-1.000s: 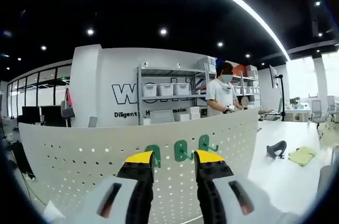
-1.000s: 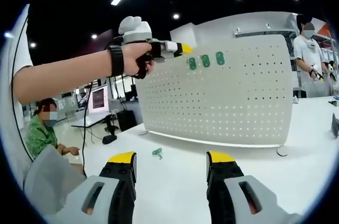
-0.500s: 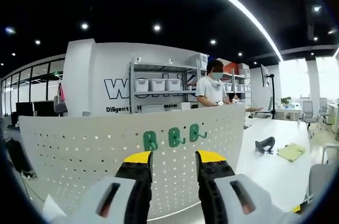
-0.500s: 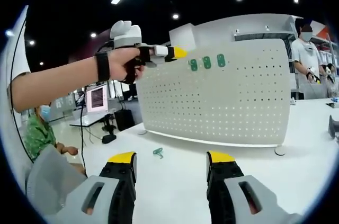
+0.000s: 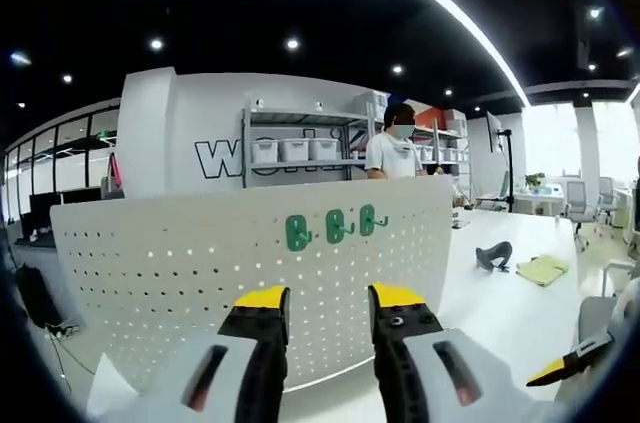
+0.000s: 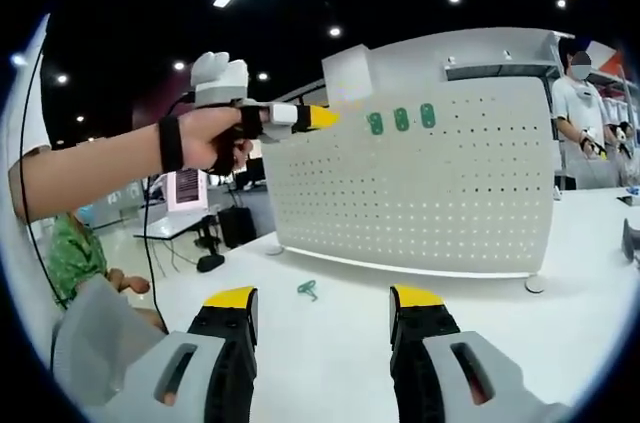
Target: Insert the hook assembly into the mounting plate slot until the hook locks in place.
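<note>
Showing the perforated mounting plate (image 5: pixel 250 253) standing upright on the white desk (image 6: pixel 330 343), with three green hooks (image 5: pixel 334 227) seated side by side in its upper rows. Over the last second the left hand-held gripper (image 6: pixel 318 118) has drawn back from the plate: in the right gripper view its yellow tip, previously just beside the hooks, now stands apart from them to the left, and in the left gripper view the hooks sit higher and the plate looks farther off. Its jaws are spread and carry nothing. The right hand-held gripper (image 6: pixel 325 308) hovers low over the desk, jaws likewise spread and empty. One further green hook (image 6: pixel 307 289) lies loose on the desk in front of the plate, between the right gripper's jaws and the plate's lower edge. The retreat suggests the third hook is judged locked; whether it is fully latched cannot be told at this size. The loose hook is probably the next piece to be picked up.
</note>
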Tool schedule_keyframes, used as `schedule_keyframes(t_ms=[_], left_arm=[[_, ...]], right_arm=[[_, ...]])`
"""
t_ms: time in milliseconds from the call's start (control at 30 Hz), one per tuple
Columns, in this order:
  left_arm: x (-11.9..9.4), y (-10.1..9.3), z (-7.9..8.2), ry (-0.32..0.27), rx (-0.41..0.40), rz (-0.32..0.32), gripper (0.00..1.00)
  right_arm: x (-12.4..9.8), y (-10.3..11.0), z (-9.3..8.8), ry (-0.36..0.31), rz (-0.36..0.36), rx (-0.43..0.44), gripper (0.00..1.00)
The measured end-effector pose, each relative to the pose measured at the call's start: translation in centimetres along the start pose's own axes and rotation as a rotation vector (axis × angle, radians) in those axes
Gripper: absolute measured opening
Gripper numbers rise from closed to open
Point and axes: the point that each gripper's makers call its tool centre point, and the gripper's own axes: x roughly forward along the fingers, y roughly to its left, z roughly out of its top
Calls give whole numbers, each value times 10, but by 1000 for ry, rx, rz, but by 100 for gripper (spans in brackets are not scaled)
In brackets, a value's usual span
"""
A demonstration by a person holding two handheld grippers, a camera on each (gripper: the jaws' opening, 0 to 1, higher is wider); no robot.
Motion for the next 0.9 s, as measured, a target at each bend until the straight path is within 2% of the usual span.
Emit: schedule_keyframes(t_ms=[167, 267, 600, 900], left_arm=[[-14, 8, -8, 9, -7, 0, 34], [-20, 8, -12, 12, 20, -16, 35], [-44, 12, -32, 28, 26, -55, 40], [-53, 19, -46, 50, 42, -94, 43]], right_arm=[[3, 8, 0, -1, 7, -3, 54], [5, 14, 0, -1, 10, -7, 54], [9, 29, 0, 8, 12, -23, 54], [11, 39, 1, 23, 2, -51, 54]])
